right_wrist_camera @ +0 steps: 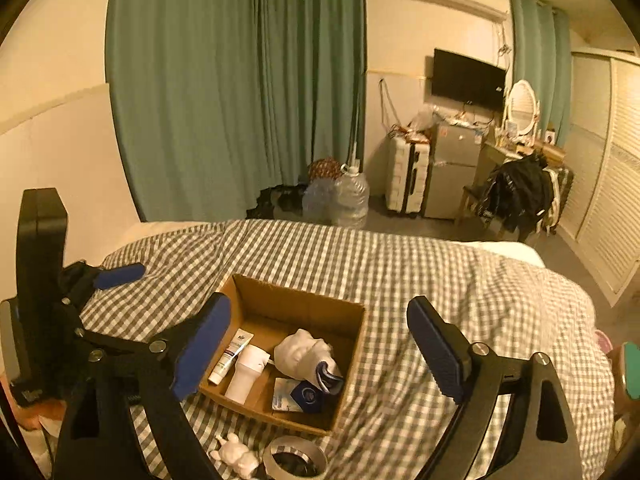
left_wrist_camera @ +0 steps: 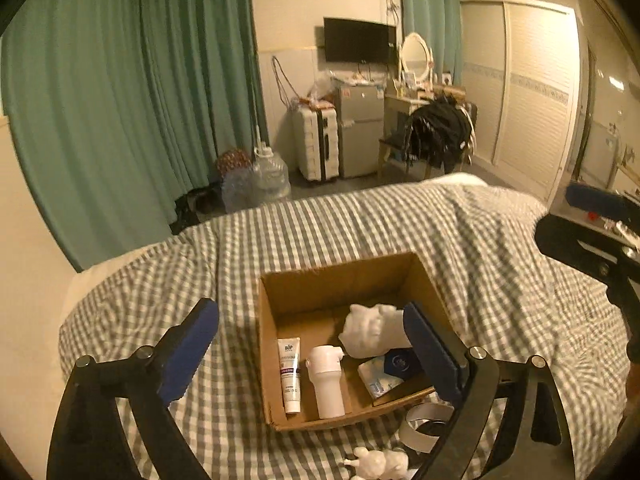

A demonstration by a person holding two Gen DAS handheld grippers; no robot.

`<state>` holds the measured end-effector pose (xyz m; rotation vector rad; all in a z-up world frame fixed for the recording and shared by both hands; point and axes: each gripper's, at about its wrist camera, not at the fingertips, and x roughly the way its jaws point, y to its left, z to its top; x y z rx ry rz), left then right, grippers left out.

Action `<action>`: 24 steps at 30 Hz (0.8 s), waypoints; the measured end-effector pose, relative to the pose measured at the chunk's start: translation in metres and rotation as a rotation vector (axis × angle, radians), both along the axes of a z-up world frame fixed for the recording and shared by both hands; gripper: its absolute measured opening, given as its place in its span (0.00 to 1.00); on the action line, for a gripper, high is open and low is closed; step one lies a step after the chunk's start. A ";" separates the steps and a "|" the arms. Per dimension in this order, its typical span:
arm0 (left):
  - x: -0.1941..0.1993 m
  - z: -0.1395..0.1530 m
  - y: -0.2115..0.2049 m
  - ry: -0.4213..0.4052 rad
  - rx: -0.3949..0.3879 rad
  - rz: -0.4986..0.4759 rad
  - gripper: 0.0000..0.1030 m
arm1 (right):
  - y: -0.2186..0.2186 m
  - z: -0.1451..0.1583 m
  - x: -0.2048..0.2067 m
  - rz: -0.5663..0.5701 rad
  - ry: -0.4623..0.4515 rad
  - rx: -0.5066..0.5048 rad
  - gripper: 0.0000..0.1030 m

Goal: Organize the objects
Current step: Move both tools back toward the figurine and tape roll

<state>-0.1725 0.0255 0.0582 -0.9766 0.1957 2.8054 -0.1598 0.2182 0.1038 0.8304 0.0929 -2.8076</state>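
Observation:
An open cardboard box [left_wrist_camera: 304,284] [right_wrist_camera: 352,344] sits on the checked bedspread. Inside lie a white tube [left_wrist_camera: 289,376] [right_wrist_camera: 232,356], a white bottle [left_wrist_camera: 327,380] [right_wrist_camera: 246,374], a white rolled cloth [left_wrist_camera: 370,330] [right_wrist_camera: 300,352] and a blue-and-white tissue pack [left_wrist_camera: 380,376] [right_wrist_camera: 296,396]. In front of the box lie a roll of tape [left_wrist_camera: 424,426] [right_wrist_camera: 296,460] and a small white figurine [left_wrist_camera: 376,462] [right_wrist_camera: 236,454]. My left gripper [left_wrist_camera: 312,356] is open and empty above the box's near side. My right gripper [right_wrist_camera: 320,356] is open and empty above the box.
The bed [left_wrist_camera: 480,232] fills the foreground. Beyond it are green curtains [left_wrist_camera: 120,100], water jugs [left_wrist_camera: 268,176], a suitcase [left_wrist_camera: 316,144], a small fridge [left_wrist_camera: 360,132], a chair with dark clothes [left_wrist_camera: 436,132] and a white wardrobe [left_wrist_camera: 532,92].

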 end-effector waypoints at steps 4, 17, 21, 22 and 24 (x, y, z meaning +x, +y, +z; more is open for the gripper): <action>0.019 0.021 -0.006 0.040 0.011 0.015 0.96 | 0.000 0.018 0.025 -0.026 0.020 0.028 0.89; 0.079 0.035 -0.027 0.120 0.047 0.066 0.99 | -0.011 0.038 0.104 -0.041 0.060 0.066 0.94; 0.095 0.018 -0.034 0.122 0.060 0.094 0.99 | -0.011 0.017 0.118 -0.042 0.028 0.062 0.94; 0.097 0.012 -0.035 0.120 0.059 0.101 0.99 | -0.011 0.009 0.120 -0.045 0.012 0.062 0.94; 0.101 -0.002 -0.036 0.115 0.052 0.119 0.99 | -0.012 -0.010 0.119 -0.048 -0.021 0.067 0.94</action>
